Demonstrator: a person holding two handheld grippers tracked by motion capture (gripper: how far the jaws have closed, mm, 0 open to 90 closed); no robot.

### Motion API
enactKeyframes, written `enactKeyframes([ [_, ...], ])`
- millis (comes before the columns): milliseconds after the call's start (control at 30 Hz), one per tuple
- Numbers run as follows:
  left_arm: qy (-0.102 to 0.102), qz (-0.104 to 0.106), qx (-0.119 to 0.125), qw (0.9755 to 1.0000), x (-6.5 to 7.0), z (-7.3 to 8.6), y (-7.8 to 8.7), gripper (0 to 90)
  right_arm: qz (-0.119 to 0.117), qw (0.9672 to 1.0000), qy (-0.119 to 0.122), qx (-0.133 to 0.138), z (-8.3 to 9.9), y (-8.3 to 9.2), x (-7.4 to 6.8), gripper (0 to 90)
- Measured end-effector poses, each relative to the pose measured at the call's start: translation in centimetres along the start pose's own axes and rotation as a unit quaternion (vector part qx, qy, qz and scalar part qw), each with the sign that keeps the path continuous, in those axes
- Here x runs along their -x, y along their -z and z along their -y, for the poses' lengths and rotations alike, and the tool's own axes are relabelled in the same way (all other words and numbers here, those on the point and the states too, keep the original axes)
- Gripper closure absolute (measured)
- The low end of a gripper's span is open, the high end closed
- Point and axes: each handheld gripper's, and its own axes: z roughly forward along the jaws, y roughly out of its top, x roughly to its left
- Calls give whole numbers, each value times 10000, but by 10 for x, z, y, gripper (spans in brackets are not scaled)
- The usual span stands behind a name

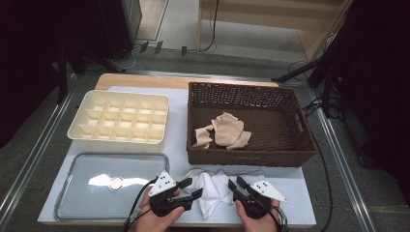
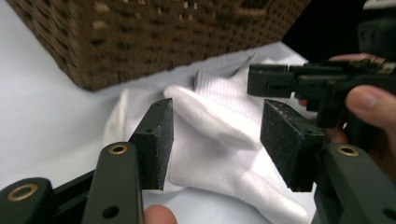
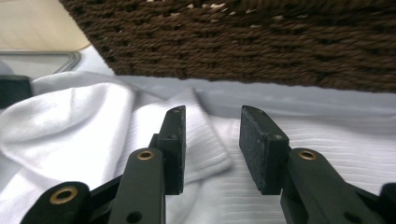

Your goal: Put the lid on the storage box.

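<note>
**Both tools open at the white cloth**

Left tool (image 1: pixel 190 188) and right tool (image 1: pixel 235 185) sit low at the near edge of the worktop (image 1: pixel 179 137), each in one of the person's hands, their tips turned toward one another. Between them lies a crumpled white cloth (image 1: pixel 210 189), spread on the worktop just in front of the brown wicker basket (image 1: pixel 244 157).

In the left gripper view, the left tool's jaws stand apart with a fold of the white cloth (image 2: pixel 219 140) lying past and between them; the pads do not press on it. The right tool (image 2: pixel 280 84) shows across the cloth in that view, with a finger beside it.

In the right gripper view, the right tool's jaws are also parted, hovering over the ribbed hem of the cloth (image 3: pixel 205 140), gripping nothing.

Inside the basket lies some beige cloth (image 1: pixel 223 130). Left of the basket stands a cream divided tray (image 1: pixel 121 118), and before that a clear lid (image 1: pixel 111 186) lies flat on the worktop.
</note>
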Motion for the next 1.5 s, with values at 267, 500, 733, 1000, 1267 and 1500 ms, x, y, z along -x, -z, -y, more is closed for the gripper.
enactKeyframes([
  [267, 12, -46, -255, 9997, 2, 1, -5, 737, -151, 9997, 44, -210, 1, 1, -3, 845],
  [500, -97, 30, -281, 9996, 0, 0, 1, 877, -252, 9996, 106, 13, -2, 8, -6, 891],
  [733, -67, 41, -216, 9997, -3, -3, 9, 884, -303, 9993, 105, 193, -5, 16, -6, 892],
  [1000, -73, 69, -160, 9998, -5, -6, 16, 891, -443, 9984, -30, 358, -8, 26, -5, 892],
  [1267, -40, 65, -141, 9999, -9, -8, 24, 891, -552, 9969, -230, 517, -14, 42, -1, 892],
  [1500, 130, 142, -20, 9998, -18, -12, 44, 891, -421, 9964, -302, 670, -20, 70, 14, 895],
])
